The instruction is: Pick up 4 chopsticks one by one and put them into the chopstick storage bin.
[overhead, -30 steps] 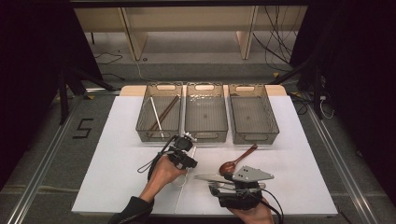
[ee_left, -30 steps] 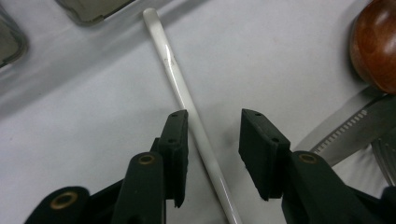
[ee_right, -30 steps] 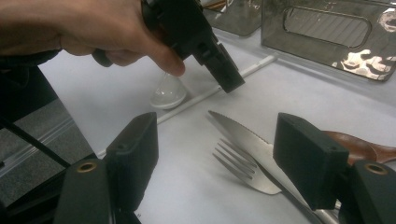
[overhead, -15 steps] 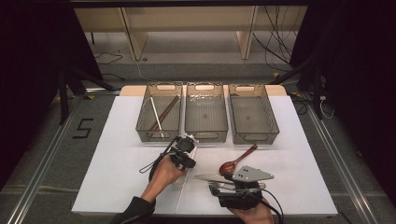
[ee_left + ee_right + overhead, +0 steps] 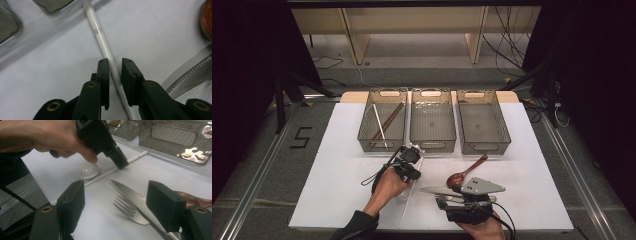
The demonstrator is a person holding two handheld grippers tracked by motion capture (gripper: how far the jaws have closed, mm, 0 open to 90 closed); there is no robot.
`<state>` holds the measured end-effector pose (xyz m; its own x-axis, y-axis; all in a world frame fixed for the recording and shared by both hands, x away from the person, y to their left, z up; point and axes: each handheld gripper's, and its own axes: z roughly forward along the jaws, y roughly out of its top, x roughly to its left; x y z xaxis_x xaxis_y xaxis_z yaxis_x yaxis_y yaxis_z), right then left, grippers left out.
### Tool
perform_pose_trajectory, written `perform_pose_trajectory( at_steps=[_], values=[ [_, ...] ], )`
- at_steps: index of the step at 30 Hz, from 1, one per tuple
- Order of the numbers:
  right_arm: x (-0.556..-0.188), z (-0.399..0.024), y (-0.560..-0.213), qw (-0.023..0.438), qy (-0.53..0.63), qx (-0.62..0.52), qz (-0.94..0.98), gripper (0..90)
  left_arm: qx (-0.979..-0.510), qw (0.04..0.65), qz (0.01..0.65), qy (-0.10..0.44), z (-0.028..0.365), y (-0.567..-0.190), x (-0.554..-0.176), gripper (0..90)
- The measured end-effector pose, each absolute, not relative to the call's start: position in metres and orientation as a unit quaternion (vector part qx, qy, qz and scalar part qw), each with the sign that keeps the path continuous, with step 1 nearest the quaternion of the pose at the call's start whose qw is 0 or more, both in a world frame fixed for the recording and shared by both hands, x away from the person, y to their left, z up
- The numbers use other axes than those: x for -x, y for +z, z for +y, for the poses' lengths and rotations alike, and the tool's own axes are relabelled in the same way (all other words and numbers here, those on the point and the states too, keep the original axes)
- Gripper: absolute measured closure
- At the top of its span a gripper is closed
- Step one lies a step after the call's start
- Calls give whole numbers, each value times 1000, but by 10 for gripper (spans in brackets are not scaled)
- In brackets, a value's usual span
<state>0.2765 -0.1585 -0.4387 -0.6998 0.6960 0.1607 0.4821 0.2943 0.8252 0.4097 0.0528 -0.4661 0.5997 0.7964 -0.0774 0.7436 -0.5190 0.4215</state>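
Note:
A white chopstick (image 5: 100,35) (image 5: 136,157) lies on the white table in front of the trays. My left gripper (image 5: 413,170) (image 5: 115,61) (image 5: 122,165) points down at it with the stick between its jaws. The jaws have just been closing; one pad touches the stick and a small gap shows at the other. My right gripper (image 5: 447,196) (image 5: 116,192) stands open and low over a fork (image 5: 127,210) and a serrated knife (image 5: 432,190) (image 5: 130,192). A wooden spoon (image 5: 464,172) (image 5: 192,198) lies to the right of them.
Three clear trays stand side by side at the back. The left tray (image 5: 384,91) holds a white chopstick and brown ones; the middle tray (image 5: 432,91) and the right tray (image 5: 482,92) look bare. A white spoon (image 5: 88,173) lies under the left hand.

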Motion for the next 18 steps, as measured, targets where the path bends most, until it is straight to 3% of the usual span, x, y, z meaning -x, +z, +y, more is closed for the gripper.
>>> perform_pose_trajectory(
  at_steps=[18],
  values=[
    [-277, -159, -439, 116, 463, -370, 797, 320, -879, 195, 431, 65, 46, -465, -410, 750]
  ],
)
